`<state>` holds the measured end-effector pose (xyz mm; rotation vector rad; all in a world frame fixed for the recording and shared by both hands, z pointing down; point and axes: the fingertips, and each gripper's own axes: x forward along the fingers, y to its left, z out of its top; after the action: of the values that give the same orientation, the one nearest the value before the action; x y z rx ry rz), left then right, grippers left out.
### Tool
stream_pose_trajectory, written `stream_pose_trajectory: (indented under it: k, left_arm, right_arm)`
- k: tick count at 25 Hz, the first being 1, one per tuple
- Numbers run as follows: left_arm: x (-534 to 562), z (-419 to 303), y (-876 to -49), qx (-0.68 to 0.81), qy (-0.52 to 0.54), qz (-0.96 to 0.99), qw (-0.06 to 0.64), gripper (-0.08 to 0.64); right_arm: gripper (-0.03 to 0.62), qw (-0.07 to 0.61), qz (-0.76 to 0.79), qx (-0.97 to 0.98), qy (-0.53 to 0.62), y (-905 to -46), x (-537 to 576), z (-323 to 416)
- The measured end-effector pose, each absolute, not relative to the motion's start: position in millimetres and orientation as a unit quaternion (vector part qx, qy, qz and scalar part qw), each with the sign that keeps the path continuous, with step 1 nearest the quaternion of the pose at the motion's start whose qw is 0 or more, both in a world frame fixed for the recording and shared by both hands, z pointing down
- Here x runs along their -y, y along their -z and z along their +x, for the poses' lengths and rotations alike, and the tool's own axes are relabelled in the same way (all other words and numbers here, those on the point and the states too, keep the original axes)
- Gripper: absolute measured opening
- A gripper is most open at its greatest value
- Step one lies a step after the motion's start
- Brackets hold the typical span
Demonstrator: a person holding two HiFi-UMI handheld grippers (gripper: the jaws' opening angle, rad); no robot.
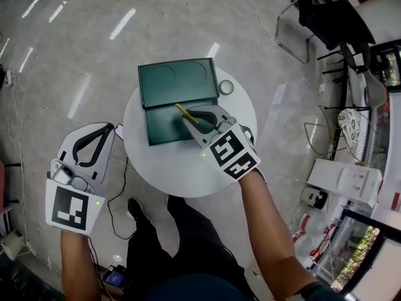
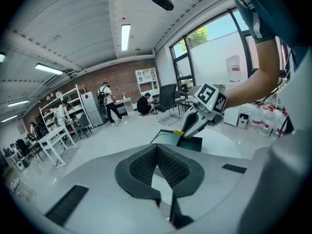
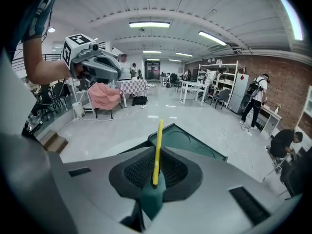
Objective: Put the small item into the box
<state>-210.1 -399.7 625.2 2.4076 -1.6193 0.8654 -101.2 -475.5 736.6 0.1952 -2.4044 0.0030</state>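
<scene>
a thin yellow stick [image 3: 157, 147] is pinched by the right gripper [image 1: 198, 124], just over the open green box [image 1: 161, 129] ahead; on the left gripper [image 1: 106, 130] the jaws are pressed together, nothing held.

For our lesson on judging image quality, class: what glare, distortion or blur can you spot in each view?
Head view: white glare streaks on the glossy floor. Left gripper view: fisheye bends the ceiling lines, and the window is very bright. Right gripper view: dark corners, yet the yellow stick is sharp.
</scene>
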Motion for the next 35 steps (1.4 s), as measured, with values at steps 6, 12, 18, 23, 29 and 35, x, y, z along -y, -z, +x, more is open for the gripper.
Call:
stream_pose_trajectory:
  k: [6,12,18,23,29,35]
  left_arm:
    - [405,-208,-656,0.535,-0.285,0.791,0.082,0.017]
    - [410,-212,-681,0.535,-0.284,0.79,0.099,0.018]
    - [414,-209,-689,0.531,-0.286,0.791,0.102,0.018]
    - [410,-214,-682,0.527,-0.287,0.795,0.094,0.017]
    - [404,-223,-659,0.522,-0.287,0.799,0.078,0.018]
    - [388,-236,-613,0.514,-0.286,0.807,0.046,0.017]
  right_arm:
    - [0.057,0.376,0.065,0.924,-0.01,-779,478,-96]
    - [0.057,0.393,0.055,0.918,-0.013,-809,480,-98]
    - [0.058,0.413,0.046,0.91,-0.012,-822,482,-96]
    - [0.058,0.428,0.041,0.903,-0.012,-824,475,-100]
    - [0.058,0.429,0.039,0.902,-0.017,-808,464,-108]
    - [0.058,0.421,0.061,0.905,0.0,-755,451,-120]
